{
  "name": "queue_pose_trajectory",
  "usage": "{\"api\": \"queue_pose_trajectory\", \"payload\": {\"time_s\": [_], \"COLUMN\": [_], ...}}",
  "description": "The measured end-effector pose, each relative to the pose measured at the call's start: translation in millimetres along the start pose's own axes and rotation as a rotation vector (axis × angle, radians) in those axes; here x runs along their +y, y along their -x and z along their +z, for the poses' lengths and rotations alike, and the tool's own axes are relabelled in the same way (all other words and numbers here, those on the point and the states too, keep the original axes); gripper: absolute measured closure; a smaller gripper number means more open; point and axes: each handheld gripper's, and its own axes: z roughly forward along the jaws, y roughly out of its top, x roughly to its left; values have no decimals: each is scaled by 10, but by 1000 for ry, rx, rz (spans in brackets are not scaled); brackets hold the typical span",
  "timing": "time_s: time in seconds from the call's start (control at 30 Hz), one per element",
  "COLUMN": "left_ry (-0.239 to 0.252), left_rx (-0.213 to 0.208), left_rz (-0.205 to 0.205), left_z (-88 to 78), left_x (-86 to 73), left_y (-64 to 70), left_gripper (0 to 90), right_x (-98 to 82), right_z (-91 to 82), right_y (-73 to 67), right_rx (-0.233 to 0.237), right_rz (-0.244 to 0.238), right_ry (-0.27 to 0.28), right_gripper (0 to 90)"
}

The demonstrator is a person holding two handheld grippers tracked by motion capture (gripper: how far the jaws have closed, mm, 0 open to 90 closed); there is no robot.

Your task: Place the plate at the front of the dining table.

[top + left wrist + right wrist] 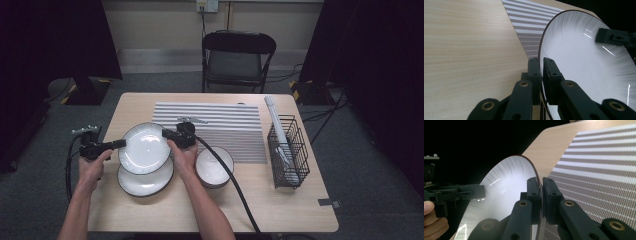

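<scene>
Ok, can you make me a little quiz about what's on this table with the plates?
1. True or false: the left gripper and the right gripper both clamp the rim of the same top plate.
2. What lies directly under that held plate?
A. a second plate
B. the wire basket
C. the folding chair
3. Fill in: the white bowl sits beside the person's right ____.

Key: 1. True; each gripper view shows jaws shut on the plate's edge. 2. A. 3. hand.
</scene>
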Motion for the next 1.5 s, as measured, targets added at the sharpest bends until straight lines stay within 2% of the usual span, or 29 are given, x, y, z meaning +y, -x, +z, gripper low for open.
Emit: {"api": "queue_pose_trajectory", "payload": {"time_s": [0.1,0.2,0.43,0.53,0.63,0.67,0.73,0.87,0.93,1.07,1.27,1.37,1.5], "left_ry": [1,-5,23,16,34,32,48,56,54,70,93,100,106], "left_rx": [-3,5,-8,-4,-15,-13,-19,-20,-22,-18,-36,-47,-46], "left_rz": [-3,24,29,51,45,56,41,38,64,71,65,58,68], "left_z": [-13,-43,-98,-110,-117,-118,-115,-127,-157,-176,-146,-121,-106], "left_x": [14,51,142,187,234,248,266,311,349,415,495,524,583], "left_y": [-11,-24,-12,19,56,63,88,97,117,166,244,285,346], "left_gripper": [852,852,855,854,858,858,858,858,859,860,860,861,861], "right_x": [21,20,111,164,228,228,260,339,367,400,550,642,715], "right_z": [8,24,8,-24,-87,-87,-107,-135,-148,-175,-261,-325,-388], "right_y": [-12,-18,-82,-111,-134,-134,-137,-179,-195,-185,-201,-222,-212], "right_rx": [2,4,10,7,8,8,5,-6,2,9,-2,-14,-21], "right_rz": [-5,-6,-14,-20,-34,-34,-34,-46,-58,-36,-58,-88,-98], "right_ry": [1,2,14,13,23,23,24,24,36,46,28,35,35], "right_gripper": [848,849,849,847,847,847,847,845,846,847,846,845,846]}}
